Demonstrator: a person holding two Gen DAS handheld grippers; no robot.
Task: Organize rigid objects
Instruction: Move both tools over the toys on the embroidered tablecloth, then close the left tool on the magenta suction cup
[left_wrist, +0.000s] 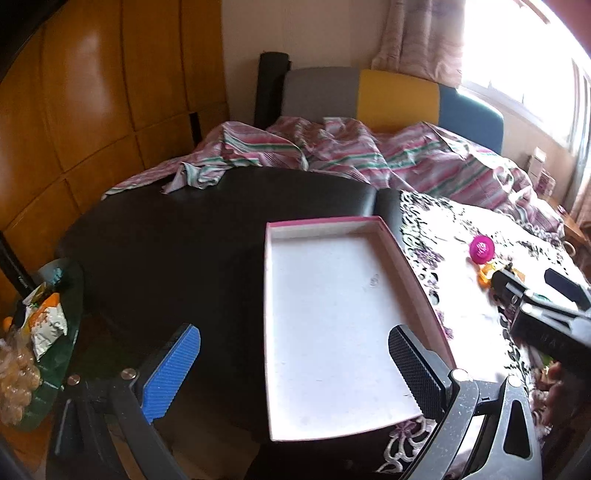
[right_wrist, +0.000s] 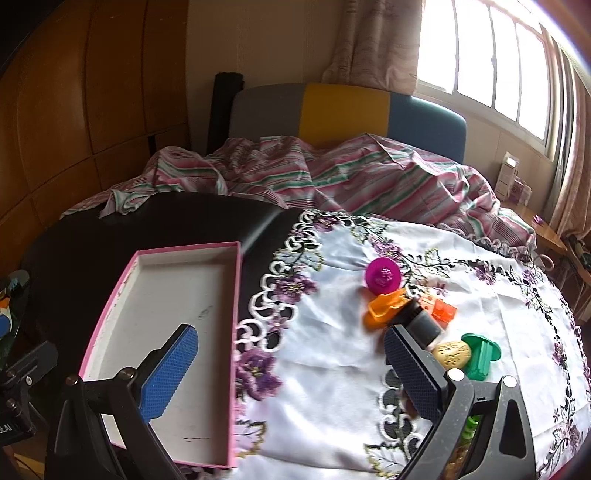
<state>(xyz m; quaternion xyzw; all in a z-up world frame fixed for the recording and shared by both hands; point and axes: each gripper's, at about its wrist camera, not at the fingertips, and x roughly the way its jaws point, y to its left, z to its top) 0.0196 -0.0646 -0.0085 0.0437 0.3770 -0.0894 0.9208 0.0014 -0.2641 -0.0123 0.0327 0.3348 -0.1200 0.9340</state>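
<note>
A shallow pink-edged box (left_wrist: 332, 314) (right_wrist: 166, 317) with a white bottom lies on the dark table, nothing in it. My left gripper (left_wrist: 295, 373) hangs open over its near end. My right gripper (right_wrist: 291, 373) is open above the embroidered white cloth (right_wrist: 369, 369), right of the box. On the cloth lie small toys: a magenta round piece (right_wrist: 383, 276) (left_wrist: 481, 250), an orange piece (right_wrist: 384, 308) (left_wrist: 484, 275), an orange-red block (right_wrist: 443, 312), a dark grey block (right_wrist: 424, 325), a tan oval stamp (right_wrist: 452, 354) and a green piece (right_wrist: 480, 356), partly behind my right finger.
A rumpled striped sheet (left_wrist: 351, 155) covers the bed behind the table. Wooden wardrobe panels (left_wrist: 92, 110) stand at the left. A glass side table (left_wrist: 44, 332) with snack bags is at the lower left. The right gripper's body (left_wrist: 546, 317) shows at the right edge of the left wrist view.
</note>
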